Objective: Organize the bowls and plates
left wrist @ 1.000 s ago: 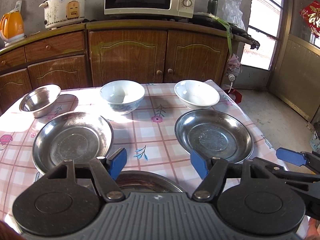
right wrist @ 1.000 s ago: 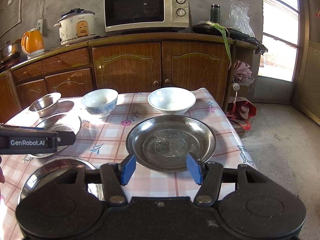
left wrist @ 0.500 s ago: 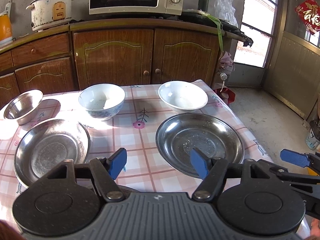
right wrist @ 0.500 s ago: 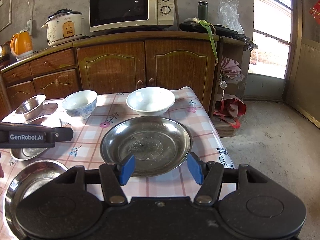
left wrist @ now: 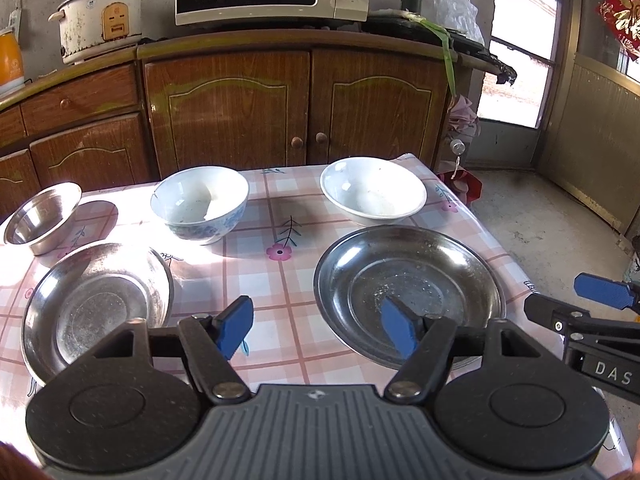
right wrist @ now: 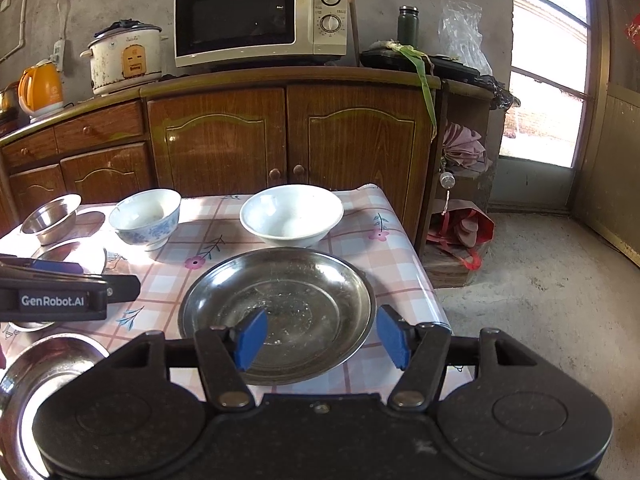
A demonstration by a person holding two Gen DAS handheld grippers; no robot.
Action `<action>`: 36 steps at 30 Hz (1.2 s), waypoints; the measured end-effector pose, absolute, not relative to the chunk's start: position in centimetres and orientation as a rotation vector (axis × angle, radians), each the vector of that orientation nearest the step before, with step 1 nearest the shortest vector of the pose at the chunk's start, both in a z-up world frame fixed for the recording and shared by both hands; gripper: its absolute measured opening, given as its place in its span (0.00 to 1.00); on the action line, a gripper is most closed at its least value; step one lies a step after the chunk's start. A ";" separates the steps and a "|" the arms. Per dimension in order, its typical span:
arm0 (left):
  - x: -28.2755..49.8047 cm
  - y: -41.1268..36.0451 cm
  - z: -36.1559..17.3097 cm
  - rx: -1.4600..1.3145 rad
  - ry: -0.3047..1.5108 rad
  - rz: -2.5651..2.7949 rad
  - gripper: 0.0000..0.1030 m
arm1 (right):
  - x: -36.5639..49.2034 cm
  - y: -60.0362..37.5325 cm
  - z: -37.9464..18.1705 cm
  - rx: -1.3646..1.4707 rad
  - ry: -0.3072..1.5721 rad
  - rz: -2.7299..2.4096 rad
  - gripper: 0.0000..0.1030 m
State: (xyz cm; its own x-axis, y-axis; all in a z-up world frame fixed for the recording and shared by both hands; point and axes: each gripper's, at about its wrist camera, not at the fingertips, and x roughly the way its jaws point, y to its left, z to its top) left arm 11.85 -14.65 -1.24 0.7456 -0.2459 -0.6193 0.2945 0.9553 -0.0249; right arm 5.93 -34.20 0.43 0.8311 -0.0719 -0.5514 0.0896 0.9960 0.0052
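A checked table (left wrist: 280, 280) holds a right steel plate (left wrist: 408, 288) (right wrist: 280, 300), a left steel plate (left wrist: 96, 304), a third steel plate at the near left (right wrist: 36, 364), a white bowl (left wrist: 372, 192) (right wrist: 292, 216), a blue-patterned bowl (left wrist: 200, 204) (right wrist: 146, 216) and a small steel bowl (left wrist: 40, 216) (right wrist: 50, 218). My left gripper (left wrist: 316, 328) is open and empty, above the near table between the two plates. My right gripper (right wrist: 322, 336) is open and empty, over the near rim of the right steel plate.
Wooden cabinets (right wrist: 280, 140) stand behind the table with a microwave (right wrist: 260, 20), rice cooker (right wrist: 124, 60) and orange kettle (right wrist: 40, 88) on top. The table's right edge drops to a concrete floor (right wrist: 540, 300). A red bag (right wrist: 460, 228) lies by the cabinet.
Both grippers have shifted right and slightly forward; the dishes slid left in both views. The right gripper now hangs over the right plate's near rim. Both stayed open.
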 end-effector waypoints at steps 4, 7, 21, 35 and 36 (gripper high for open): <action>12.3 -15.0 -1.3 0.079 0.665 -0.283 0.70 | 6.6 -34.9 0.5 0.034 0.573 -0.087 0.71; 12.7 -15.3 -1.4 0.079 0.663 -0.279 0.70 | 7.0 -35.3 0.4 0.036 0.567 -0.086 0.72; 14.8 -16.0 -2.5 0.078 0.681 -0.257 0.72 | 9.5 -37.0 -1.4 0.038 0.605 -0.097 0.73; 17.5 -16.8 -4.4 0.121 0.716 -0.249 0.73 | 11.8 -38.8 -3.1 0.060 0.647 -0.122 0.73; 17.7 -16.8 -4.6 0.123 0.720 -0.250 0.73 | 11.9 -39.0 -3.2 0.066 0.650 -0.123 0.73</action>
State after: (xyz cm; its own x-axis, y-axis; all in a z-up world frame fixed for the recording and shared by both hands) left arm 17.70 -16.84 -4.55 0.7235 -0.1832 -0.6655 0.2678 0.9631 0.0260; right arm 11.93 -38.97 -3.22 0.7889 -0.0937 -0.6073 0.1350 0.9906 0.0226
